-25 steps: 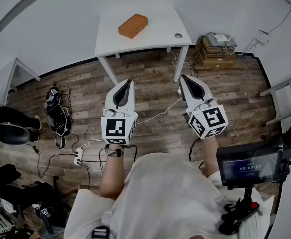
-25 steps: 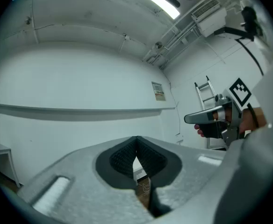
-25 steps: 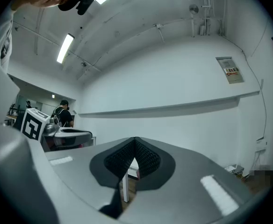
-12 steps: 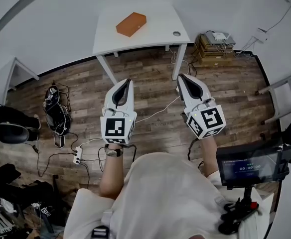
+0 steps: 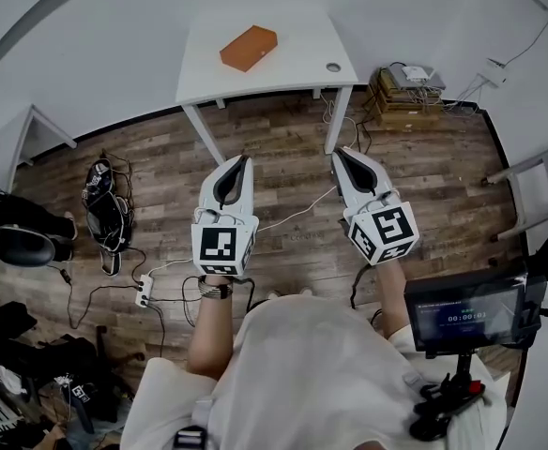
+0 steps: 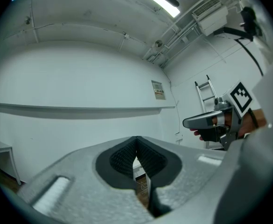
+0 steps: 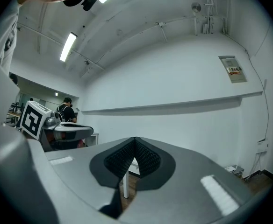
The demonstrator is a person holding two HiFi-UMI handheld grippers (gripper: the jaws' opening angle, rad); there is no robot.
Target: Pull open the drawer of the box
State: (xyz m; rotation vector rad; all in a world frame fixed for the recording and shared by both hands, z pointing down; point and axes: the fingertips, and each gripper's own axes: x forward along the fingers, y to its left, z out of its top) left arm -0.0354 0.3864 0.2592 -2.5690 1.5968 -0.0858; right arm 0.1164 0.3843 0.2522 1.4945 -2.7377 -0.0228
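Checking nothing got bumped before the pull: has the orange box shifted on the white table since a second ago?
No. The orange box lies where it did on the white table, same gap left of the round hole.

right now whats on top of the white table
An orange box and, near the table's right edge, a small round thing. The box's inside is hidden.

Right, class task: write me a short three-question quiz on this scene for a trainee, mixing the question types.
1. True or false: the orange box lies on the white table.
2. The left gripper is: A open; B shut and empty; C shut on the box.
3. What does the right gripper hold?
Key: 1 true; 2 B; 3 nothing, it is shut and empty.
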